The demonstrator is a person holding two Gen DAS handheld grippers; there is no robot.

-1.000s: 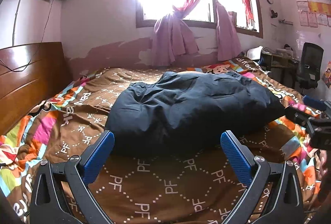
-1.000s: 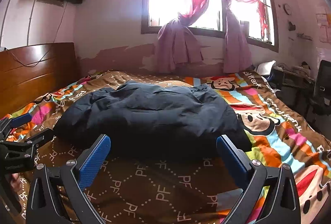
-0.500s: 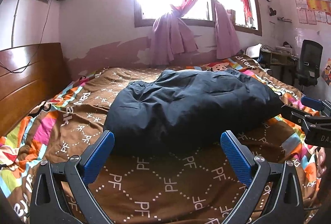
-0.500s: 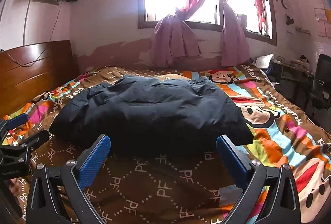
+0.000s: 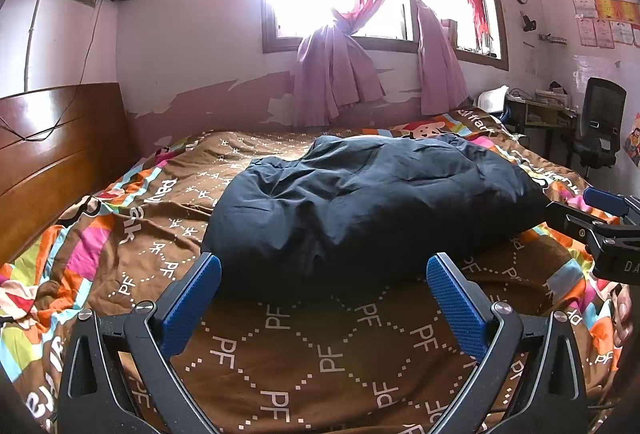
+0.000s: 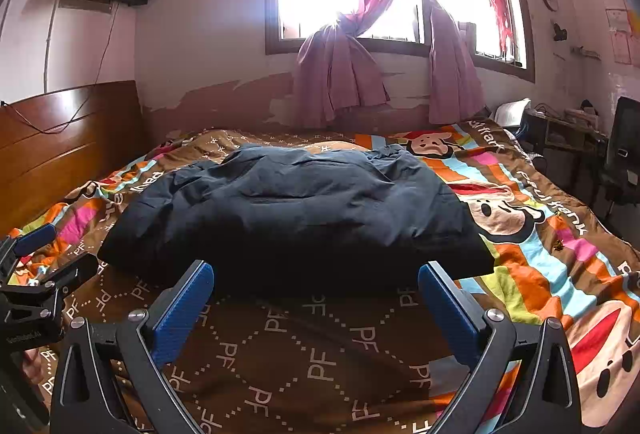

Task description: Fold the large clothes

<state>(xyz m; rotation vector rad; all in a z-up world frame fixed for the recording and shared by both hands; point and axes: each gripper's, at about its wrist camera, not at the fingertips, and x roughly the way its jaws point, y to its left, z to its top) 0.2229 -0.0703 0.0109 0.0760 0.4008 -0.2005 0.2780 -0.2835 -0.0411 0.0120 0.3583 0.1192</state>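
Dark navy padded jacket (image 5: 372, 201) lies puffed in the middle of the bed (image 5: 280, 346), ahead of the left gripper (image 5: 324, 298), whose jaws stand wide and empty. It looks soft, light and slippery; a hem corner seems the best hold.

From the right wrist, the right gripper (image 6: 316, 298) is also wide open. Sleeves and collar are hard to make out.
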